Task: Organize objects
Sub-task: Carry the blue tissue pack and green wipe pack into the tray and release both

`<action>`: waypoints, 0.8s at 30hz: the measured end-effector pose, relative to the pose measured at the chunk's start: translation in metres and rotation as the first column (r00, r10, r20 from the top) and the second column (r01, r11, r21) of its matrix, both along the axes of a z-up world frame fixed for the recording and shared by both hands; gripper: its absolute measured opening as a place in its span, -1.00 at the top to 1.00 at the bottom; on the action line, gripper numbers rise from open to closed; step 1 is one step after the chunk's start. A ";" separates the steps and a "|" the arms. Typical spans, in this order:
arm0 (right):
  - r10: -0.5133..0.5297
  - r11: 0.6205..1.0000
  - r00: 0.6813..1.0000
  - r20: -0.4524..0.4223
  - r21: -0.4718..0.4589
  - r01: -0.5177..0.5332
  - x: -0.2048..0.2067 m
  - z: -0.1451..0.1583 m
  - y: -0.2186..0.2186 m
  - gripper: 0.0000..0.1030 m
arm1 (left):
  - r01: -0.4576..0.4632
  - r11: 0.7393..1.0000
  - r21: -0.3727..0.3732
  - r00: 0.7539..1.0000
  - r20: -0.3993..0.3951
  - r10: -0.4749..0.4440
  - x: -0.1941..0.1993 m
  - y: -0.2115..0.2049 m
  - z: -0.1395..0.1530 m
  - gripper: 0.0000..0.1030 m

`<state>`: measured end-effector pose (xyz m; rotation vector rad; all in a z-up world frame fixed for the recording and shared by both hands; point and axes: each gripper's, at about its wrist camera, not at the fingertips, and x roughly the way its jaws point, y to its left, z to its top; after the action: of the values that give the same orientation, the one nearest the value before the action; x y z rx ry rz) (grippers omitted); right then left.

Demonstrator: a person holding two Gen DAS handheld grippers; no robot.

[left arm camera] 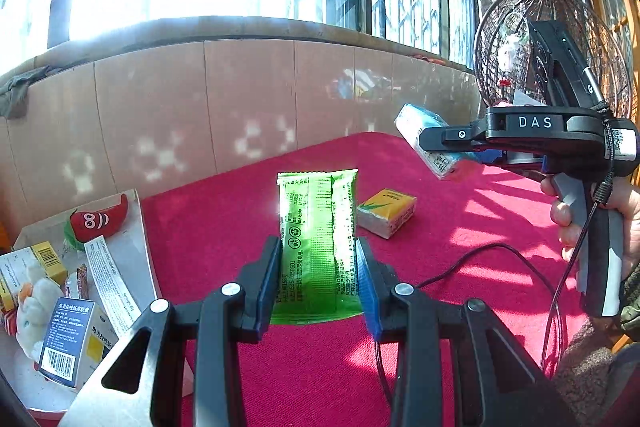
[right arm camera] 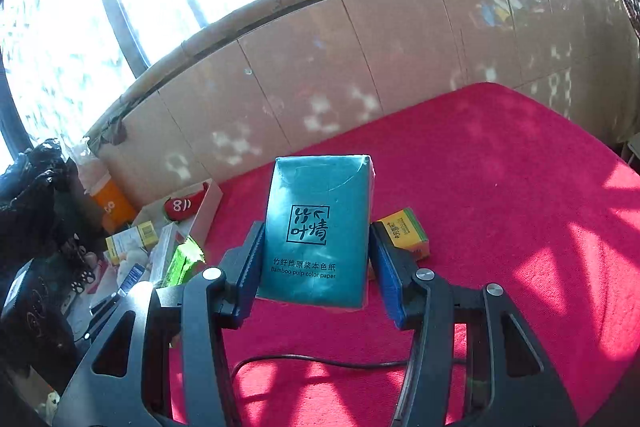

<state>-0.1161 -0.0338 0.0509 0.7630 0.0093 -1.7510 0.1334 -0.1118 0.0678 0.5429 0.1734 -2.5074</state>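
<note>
- The left gripper (left arm camera: 318,267) is clamping a translucent green plastic sachet with printed text (left arm camera: 318,247) between its blue-padded fingers (left arm camera: 267,279), holding it upright above the red felt-covered table (left arm camera: 460,227).
- The right gripper (right arm camera: 316,259) is gripping a teal soft-wrapped tissue pack labelled "Bamboo pulp color paper" (right arm camera: 318,231), with both blue pads pressing on the pack's sides; the pack is hanging clear of the red cloth.
- In the left wrist view, that same right gripper (left arm camera: 444,139) is showing from the side, carried in the person's right hand (left arm camera: 592,223) and raised over the far right part of the table with the tissue pack (left arm camera: 424,135) in its fingers.
- A small yellow-and-green packet (left arm camera: 386,213) is lying flat on the red cloth, just behind the sachet and to its right.
- A shallow white cardboard box (left arm camera: 142,247) is sitting at the table's left edge, holding a red chilli-shaped plush toy with a cartoon face (left arm camera: 96,221), a blue-and-white medicine carton with a barcode (left arm camera: 66,341), a yellow-and-white carton (left arm camera: 36,263) and a white plush toy (left arm camera: 34,311).
- A black cable (left arm camera: 480,259) is trailing across the cloth beneath the right gripper.
</note>
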 end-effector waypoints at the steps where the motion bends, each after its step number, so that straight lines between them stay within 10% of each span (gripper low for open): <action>1: 0.003 1.000 1.000 -0.002 0.002 -0.003 0.002 0.001 -0.001 0.01 | -0.010 1.000 0.000 1.000 -0.017 0.010 0.004 -0.001 0.003 0.30; 24: 0.104 0.994 0.993 -0.052 0.034 -0.103 0.049 0.008 -0.019 0.01 | -0.101 0.995 0.013 0.978 -0.180 0.102 0.049 -0.012 0.023 0.30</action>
<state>-0.0673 -0.0523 0.0590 0.7251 0.1114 -1.6757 0.1822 -0.1241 0.0908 0.2994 0.2684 -2.4549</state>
